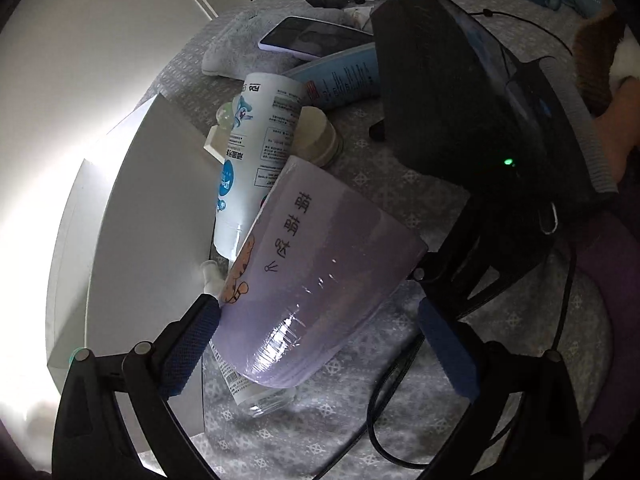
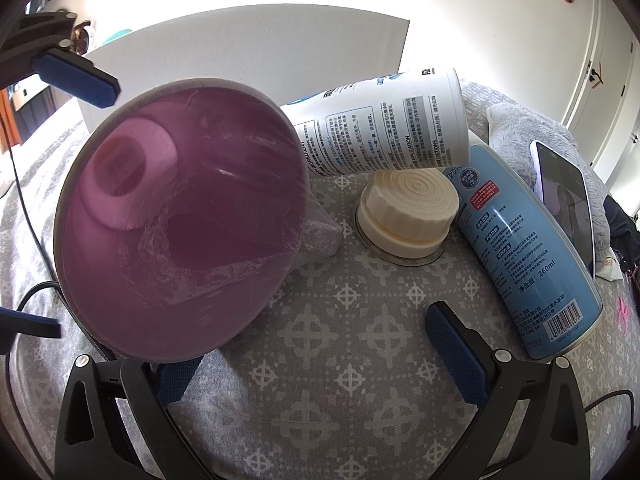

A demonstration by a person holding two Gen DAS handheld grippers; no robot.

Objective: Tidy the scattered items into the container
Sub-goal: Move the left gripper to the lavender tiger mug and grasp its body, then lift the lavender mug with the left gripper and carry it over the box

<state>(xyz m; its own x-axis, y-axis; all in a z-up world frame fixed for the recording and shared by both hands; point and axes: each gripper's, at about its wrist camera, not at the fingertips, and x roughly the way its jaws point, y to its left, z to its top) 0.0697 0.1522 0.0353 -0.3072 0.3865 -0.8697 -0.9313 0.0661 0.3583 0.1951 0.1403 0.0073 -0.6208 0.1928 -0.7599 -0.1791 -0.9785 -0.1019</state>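
The white container [image 1: 132,216] stood at the far-left edge of the grey patterned bedcover [image 2: 344,360], its wall rising just behind the clutter. Against it leaned the purple cup [image 1: 320,280], wrapped in clear film and tipped on its side — its long axis ran from the base near my left gripper [image 1: 320,344] up toward the mouth, which faced my right gripper [image 2: 324,356]. My left was plainly the nearer: the cup's base sat between its spread fingers, the left pad [image 1: 188,344] touching or almost touching the wall, the right pad [image 1: 448,348] well off it, so nothing was clamped. My right fingers were likewise parted and empty. The white bottle [image 2: 384,124] lay slanted behind the cup — propped over the cream lid [image 2: 408,212] — beside the blue spray can [image 2: 520,248].
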